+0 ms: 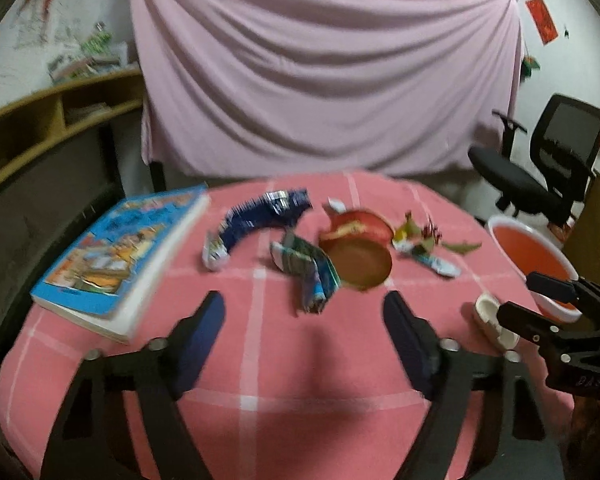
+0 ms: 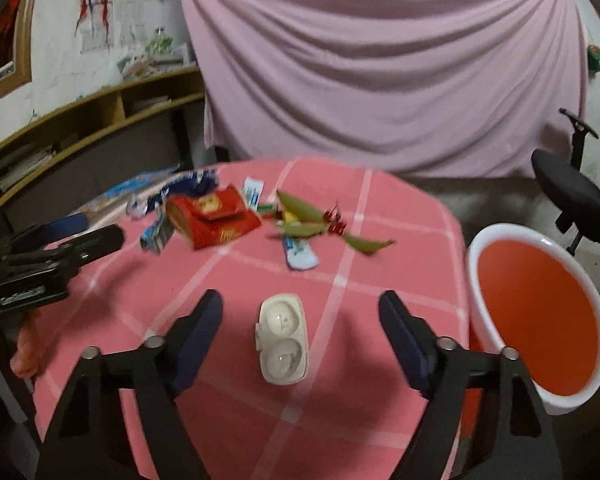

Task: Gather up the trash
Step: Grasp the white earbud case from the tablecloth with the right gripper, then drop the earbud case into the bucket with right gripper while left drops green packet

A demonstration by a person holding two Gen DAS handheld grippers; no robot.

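Observation:
Trash lies on a pink checked tablecloth [image 1: 284, 364]: a blue snack wrapper [image 1: 260, 216], a crumpled green and blue wrapper [image 1: 308, 272], a torn red carton [image 1: 356, 248] and a green and yellow wrapper [image 1: 424, 240]. My left gripper [image 1: 303, 304] hangs open just short of the crumpled wrapper, holding nothing. A white two-cup plastic tray [image 2: 283, 338] lies on the cloth between the open fingers of my right gripper [image 2: 300, 300], untouched. Each gripper shows in the other's view, the right gripper [image 1: 520, 296] and the left gripper [image 2: 100, 228].
A red bin with a white rim [image 2: 512, 229] stands off the table's right edge. A thick blue book [image 1: 116, 256] lies at the table's left. Behind are a pink draped sheet, wooden shelves at left and a black office chair [image 1: 540, 168] at right.

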